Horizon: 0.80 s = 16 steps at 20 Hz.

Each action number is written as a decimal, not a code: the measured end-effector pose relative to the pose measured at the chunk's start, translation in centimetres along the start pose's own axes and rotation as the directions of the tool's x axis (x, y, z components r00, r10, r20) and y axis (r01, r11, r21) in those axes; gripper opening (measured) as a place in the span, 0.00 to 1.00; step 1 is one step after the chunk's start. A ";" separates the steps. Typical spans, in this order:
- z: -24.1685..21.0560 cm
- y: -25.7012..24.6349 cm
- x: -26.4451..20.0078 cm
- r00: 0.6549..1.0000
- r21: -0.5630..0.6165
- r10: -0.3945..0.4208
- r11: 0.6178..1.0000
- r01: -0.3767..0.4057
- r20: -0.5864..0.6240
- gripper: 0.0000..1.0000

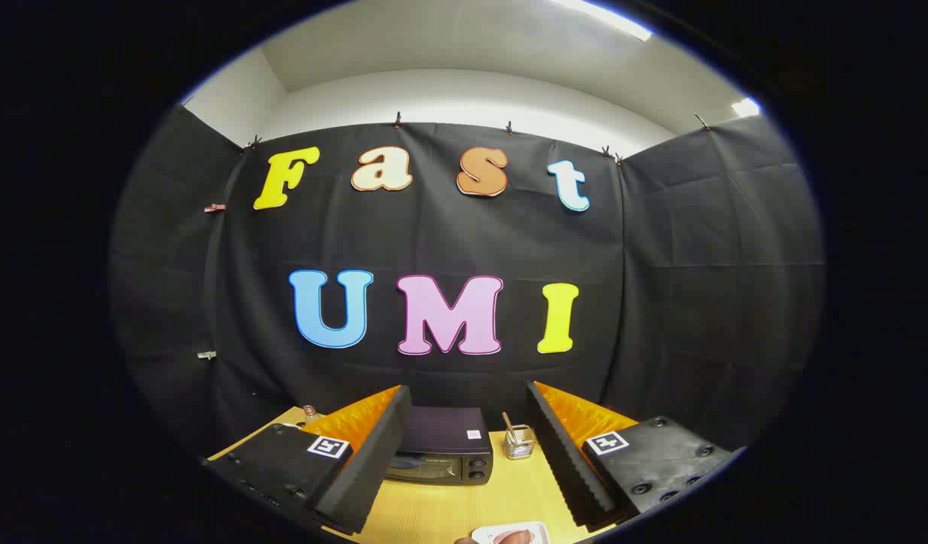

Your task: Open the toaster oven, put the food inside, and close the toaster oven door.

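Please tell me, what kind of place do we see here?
Probably a recording booth set up as a small kitchen corner: black cloth walls around a wooden table, with a closed toaster oven beyond the open, empty tongs and a small wire holder beside it.

Toaster oven (440, 449) beyond the parted fingers (358, 468); mesh cup (519, 442) beside it, perhaps touching.

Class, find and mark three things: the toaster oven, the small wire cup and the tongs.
toaster oven (443, 446): gripper view, front edge of its dark top.
wire cup (519, 443): gripper view, its mesh side.
tongs (468, 453): gripper view, open, midway between fingertips.
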<state>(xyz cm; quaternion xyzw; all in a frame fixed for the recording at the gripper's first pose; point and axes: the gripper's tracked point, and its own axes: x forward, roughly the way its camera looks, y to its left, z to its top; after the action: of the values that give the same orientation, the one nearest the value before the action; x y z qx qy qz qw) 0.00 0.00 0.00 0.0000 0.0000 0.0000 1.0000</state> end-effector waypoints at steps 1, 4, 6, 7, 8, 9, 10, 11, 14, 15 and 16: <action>-0.1 0.1 0.0 1.000 -0.001 0.001 1.000 -0.001 -0.002 0.97; -0.4 0.4 -0.1 1.000 -0.008 0.000 1.000 0.000 -0.004 0.97; -0.4 0.5 -0.1 1.000 -0.010 0.000 1.000 0.000 -0.005 0.97; -0.5 0.6 -0.1 1.000 -0.009 -0.001 1.000 0.001 -0.006 0.97; -0.5 0.6 -0.2 1.000 -0.007 -0.004 1.000 0.003 -0.006 0.97; -0.6 0.7 -0.2 1.000 -0.007 -0.006 1.000 0.006 -0.007 0.97; -0.6 0.6 -0.1 1.000 -0.008 -0.009 1.000 0.009 -0.007 0.97; -0.6 0.7 -0.2 1.000 -0.011 -0.010 1.000 0.010 -0.007 0.97; -0.5 0.7 -0.1 1.000 -0.018 -0.013 1.000 0.013 -0.004 0.97; -0.5 0.7 -0.1 1.000 -0.016 -0.014 1.000 0.014 -0.006 0.97; -0.7 0.8 -0.1 1.000 -0.013 -0.013 1.000 0.013 -0.007 0.97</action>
<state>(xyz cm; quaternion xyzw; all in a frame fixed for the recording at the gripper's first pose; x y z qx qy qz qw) -0.13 0.78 -0.68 -0.0063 0.0034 -0.0067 1.0000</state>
